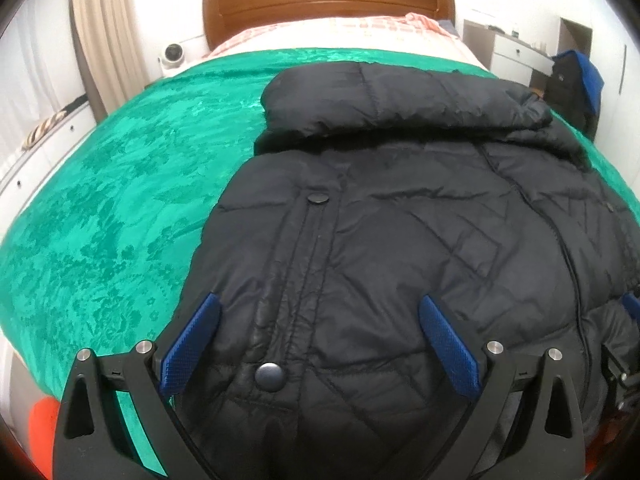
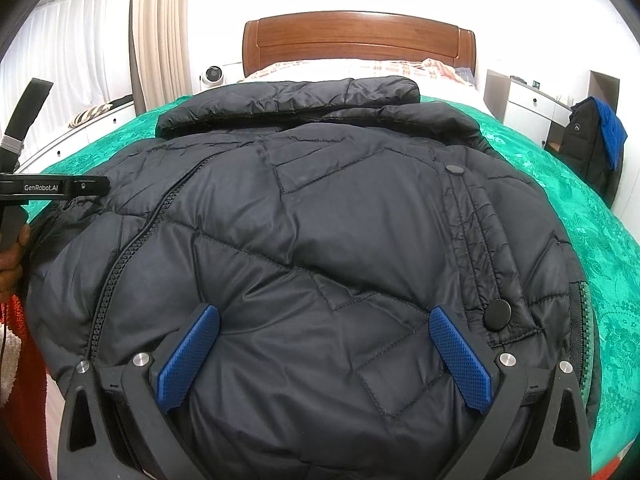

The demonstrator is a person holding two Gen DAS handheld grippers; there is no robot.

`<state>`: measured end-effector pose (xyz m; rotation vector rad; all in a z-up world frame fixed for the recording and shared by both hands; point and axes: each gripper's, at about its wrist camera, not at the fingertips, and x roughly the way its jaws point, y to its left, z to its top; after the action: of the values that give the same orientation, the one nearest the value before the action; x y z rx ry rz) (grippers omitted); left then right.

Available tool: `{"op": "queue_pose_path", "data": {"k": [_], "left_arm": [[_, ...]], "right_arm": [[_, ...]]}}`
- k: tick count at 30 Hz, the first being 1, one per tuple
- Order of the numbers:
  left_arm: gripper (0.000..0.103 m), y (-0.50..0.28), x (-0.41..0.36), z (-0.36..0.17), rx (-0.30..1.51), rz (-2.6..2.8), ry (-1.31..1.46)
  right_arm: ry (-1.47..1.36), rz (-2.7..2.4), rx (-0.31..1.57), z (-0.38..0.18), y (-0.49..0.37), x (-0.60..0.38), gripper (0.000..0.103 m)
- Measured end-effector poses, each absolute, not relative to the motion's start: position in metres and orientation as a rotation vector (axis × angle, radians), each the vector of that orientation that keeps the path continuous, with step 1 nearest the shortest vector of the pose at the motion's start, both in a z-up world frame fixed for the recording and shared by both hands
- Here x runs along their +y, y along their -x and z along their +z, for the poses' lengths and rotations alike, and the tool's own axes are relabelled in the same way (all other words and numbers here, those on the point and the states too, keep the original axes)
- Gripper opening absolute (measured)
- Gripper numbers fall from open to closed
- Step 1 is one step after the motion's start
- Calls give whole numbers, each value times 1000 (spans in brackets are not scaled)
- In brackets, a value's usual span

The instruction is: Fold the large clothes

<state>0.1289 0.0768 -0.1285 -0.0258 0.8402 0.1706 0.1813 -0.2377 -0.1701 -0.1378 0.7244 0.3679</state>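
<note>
Black puffer jacket lying flat on green bedspread; left tool and right tool hovering above hem, both spread apart.

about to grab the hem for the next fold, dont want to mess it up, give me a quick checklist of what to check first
1. Left gripper open: ok, blue pads spread wide over the hem.
2. Right gripper open: ok, pads wide apart.
3. Black quilted puffer jacket lying flat on the green patterned bedspread: ok, sleeves appear folded in.
4. Nothing pinched yet: ok, both pad pairs show no fabric between them.
5. Round black snap button away from the left pads: ok, it sits between them.
6. Hem edge reachable: cannot tell, it is hidden below both grippers.
</note>
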Motion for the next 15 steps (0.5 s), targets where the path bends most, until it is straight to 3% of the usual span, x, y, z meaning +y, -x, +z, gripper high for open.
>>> {"op": "queue_pose_path", "data": {"k": [15], "left_arm": [[100, -129, 83, -128, 839, 200, 39]], "right_arm": [[138, 368, 724, -170, -181, -238, 103]]}}
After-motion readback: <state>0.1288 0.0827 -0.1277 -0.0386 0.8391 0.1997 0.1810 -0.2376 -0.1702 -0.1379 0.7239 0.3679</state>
